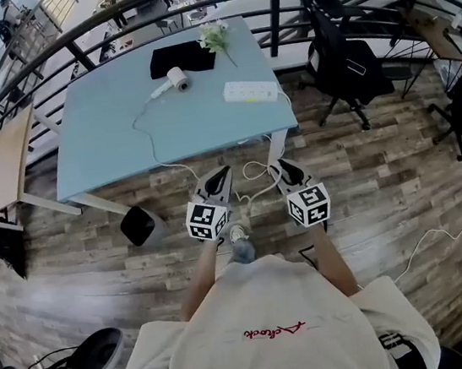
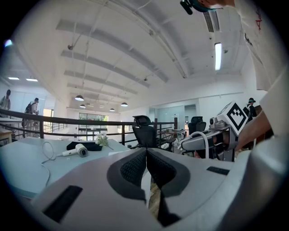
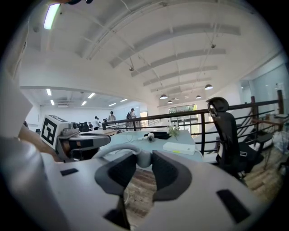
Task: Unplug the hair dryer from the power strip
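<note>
Head view: L tongs [image 1: 225, 172] shut, R tongs [image 1: 281, 166] wide apart, both empty.

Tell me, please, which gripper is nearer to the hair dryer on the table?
Left. The left gripper is off the table's near edge, slightly right of the hair dryer; the right gripper is farther right.

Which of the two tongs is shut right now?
The left tongs: its jaws meet with nothing between them, whereas the right tongs has its jaws standing clearly apart.
</note>
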A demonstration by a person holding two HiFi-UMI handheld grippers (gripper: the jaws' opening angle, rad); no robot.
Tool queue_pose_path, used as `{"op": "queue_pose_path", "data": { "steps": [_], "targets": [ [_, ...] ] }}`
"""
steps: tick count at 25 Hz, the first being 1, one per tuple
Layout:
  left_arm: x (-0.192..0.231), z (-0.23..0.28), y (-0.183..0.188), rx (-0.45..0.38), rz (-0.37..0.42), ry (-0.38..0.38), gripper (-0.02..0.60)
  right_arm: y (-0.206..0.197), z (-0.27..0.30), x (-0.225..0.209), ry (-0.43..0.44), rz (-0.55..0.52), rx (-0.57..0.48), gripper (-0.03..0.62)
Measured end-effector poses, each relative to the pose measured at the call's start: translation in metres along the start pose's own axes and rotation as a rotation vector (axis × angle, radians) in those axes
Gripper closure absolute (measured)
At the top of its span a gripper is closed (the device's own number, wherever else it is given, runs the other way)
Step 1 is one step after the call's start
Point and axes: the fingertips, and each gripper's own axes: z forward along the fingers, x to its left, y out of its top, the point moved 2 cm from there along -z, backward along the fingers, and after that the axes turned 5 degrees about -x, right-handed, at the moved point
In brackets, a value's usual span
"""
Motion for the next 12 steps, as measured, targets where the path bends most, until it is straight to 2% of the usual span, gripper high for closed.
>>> {"op": "queue_pose_path", "data": {
  "steps": [12],
  "targets": [
    [-0.015,-0.015,0.004,-0.006,0.009,0.003,0.571,-0.001,-0.016,0.01,0.008,0.006,-0.011,0.473]
  ]
}}
